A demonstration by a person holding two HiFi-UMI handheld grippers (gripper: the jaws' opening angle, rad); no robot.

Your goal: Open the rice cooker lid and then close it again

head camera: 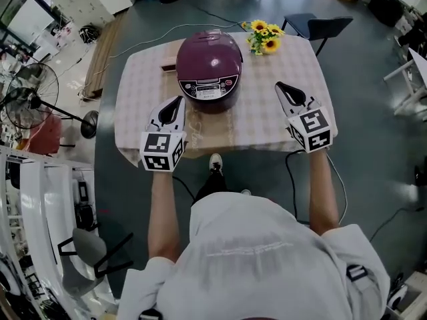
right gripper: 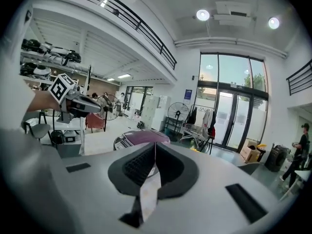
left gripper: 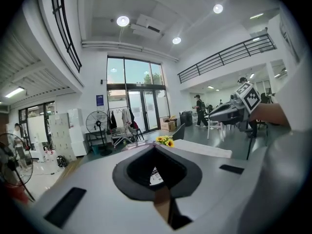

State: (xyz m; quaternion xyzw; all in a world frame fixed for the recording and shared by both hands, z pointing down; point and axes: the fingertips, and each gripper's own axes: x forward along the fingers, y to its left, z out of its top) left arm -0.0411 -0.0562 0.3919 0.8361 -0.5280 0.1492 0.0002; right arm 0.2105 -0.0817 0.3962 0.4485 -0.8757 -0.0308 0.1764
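Desk with a checked cloth. The purple rice cooker sits at its middle, toward the far edge, control panel facing us.

Lid is down and looks seated flush all round. That fits a lid yet to be lifted or one already put back down, and we can't tell which from here.

Left hand-held gripper hovers over the near-left part of the desk, just off the cooker's front-left. Its jaws are fully together with nothing in them. Right hand-held gripper is over the right side, apart from the cooker, also closed and empty. Both point forward across the desk, nearly level.

Sunflowers lie at the far right, just beside the cooker.

Our handling notes, good either way:
- The cooker stands on cloth and will likely slide, so any push on the lid should go down through the body, not sideways.
- Keep the closed tips off the cloth so we don't drag it.
- Keep the right side clear of the flowers.
- Judge "closed" by an even seam at the front, not by the lid just resting.
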